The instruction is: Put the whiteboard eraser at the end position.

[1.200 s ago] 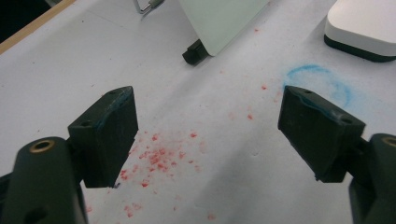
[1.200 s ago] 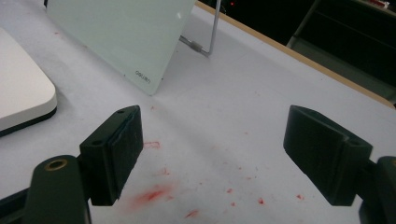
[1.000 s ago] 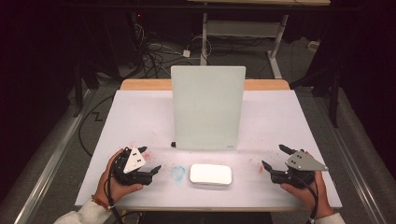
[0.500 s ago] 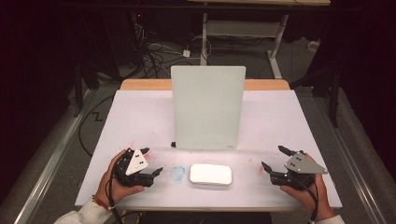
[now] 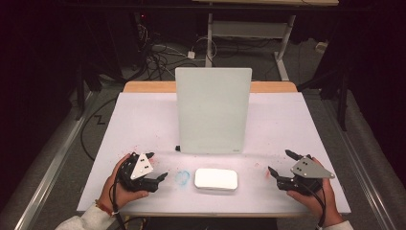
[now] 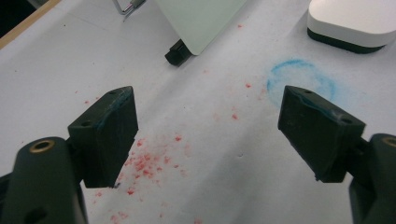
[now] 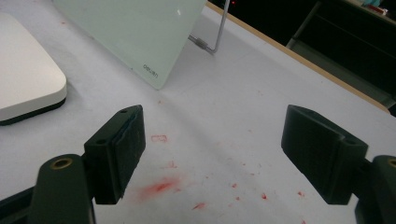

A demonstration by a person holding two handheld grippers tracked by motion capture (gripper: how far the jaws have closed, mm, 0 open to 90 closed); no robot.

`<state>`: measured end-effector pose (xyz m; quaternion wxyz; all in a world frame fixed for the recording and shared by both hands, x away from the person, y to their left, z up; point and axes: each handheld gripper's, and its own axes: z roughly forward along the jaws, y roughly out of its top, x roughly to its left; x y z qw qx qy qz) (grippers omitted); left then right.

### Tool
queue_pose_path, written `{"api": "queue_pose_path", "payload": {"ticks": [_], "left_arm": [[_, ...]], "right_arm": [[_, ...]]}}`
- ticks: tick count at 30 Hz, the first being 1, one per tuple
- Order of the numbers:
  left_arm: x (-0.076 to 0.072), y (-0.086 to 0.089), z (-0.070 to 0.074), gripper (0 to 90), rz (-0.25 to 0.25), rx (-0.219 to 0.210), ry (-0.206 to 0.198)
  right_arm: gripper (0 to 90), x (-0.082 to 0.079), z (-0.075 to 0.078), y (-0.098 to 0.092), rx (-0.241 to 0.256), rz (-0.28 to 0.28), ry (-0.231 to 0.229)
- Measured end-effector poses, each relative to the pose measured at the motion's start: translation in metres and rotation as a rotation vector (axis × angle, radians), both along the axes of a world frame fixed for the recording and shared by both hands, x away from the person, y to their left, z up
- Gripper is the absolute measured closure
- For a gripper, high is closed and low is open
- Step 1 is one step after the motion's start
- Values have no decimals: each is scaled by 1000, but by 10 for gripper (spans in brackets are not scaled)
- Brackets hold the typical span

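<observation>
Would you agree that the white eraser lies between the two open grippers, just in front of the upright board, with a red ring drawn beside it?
Nearly: the ring beside the eraser is blue, as the left gripper view shows. The eraser does lie between the open left gripper and right gripper, before the board.

white box (image 7: pixel 23 88) cut by right gripper view's left edge; board (image 6: pixel 201 21) top cropped; board's small print (image 7: pixel 150 69) unreadable
</observation>
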<state>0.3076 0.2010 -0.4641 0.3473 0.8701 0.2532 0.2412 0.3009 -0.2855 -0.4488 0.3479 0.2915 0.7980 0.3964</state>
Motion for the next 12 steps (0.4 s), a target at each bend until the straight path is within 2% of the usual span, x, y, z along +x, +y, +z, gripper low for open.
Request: {"api": "queue_pose_path", "payload": {"ticks": [5,12], "left_arm": [[1,0,-2,193,1,4,8],[3,0,-2,193,7,4,16]], "right_arm": [[228,3,-2,1,-7,11,18],[224,5,-3,3,-17,13,18]]}}
